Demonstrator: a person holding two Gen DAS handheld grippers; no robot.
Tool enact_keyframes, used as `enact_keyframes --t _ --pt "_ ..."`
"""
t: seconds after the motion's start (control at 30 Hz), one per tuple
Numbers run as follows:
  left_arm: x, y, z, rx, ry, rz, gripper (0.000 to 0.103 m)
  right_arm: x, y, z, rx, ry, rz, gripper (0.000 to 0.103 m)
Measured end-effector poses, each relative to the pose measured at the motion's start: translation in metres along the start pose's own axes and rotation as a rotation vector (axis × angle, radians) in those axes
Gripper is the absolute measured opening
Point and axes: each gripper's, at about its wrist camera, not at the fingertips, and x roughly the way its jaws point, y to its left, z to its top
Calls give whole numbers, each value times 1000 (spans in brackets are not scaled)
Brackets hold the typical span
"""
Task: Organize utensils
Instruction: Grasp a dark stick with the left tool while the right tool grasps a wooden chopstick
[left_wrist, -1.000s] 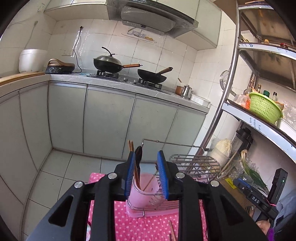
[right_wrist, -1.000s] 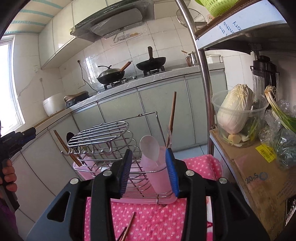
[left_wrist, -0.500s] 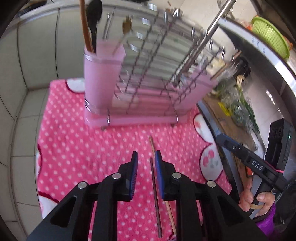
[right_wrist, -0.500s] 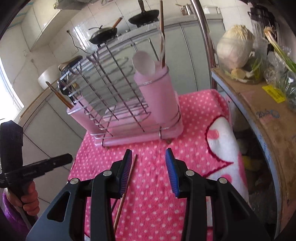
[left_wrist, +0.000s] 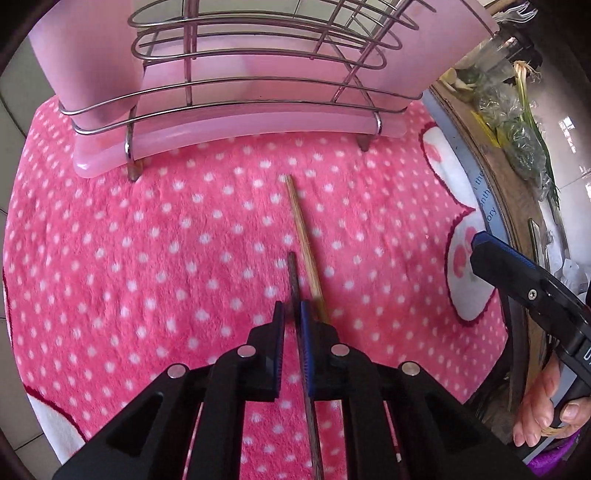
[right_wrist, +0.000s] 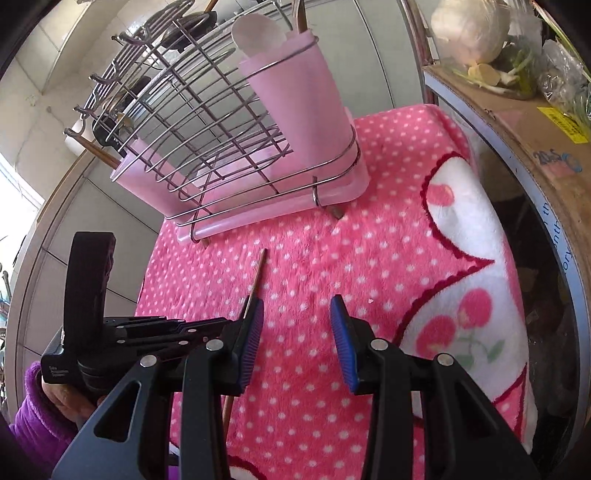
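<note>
Chopsticks: left tongs (left_wrist: 292, 314) are closed on the dark chopstick (left_wrist: 293, 277); right tongs (right_wrist: 295, 314) are open, empty. Next: lift and drop it into the pink cup (right_wrist: 295, 96).

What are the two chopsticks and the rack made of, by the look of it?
Dark chopstick, between the left gripper fingers: dark brown, matte, probably stained wood. Light chopstick: pale tan, likely bamboo or plain wood. Rack: shiny bent metal wire, with glossy pink plastic tray and cups.
</note>
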Motion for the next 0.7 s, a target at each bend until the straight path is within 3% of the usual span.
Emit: enact_keyframes --t 0.27,0.4,0.7 --pt "4 1 3 -1 -13 18 4 12 7 6 -3 47 47 38" --pt "-21 19 -7 -39 -90 25 4 26 22 13 -31 103 67 25" --pt "-84 57 -33 -138 -278 -35 4 92 55 28 -66 300 18 19"
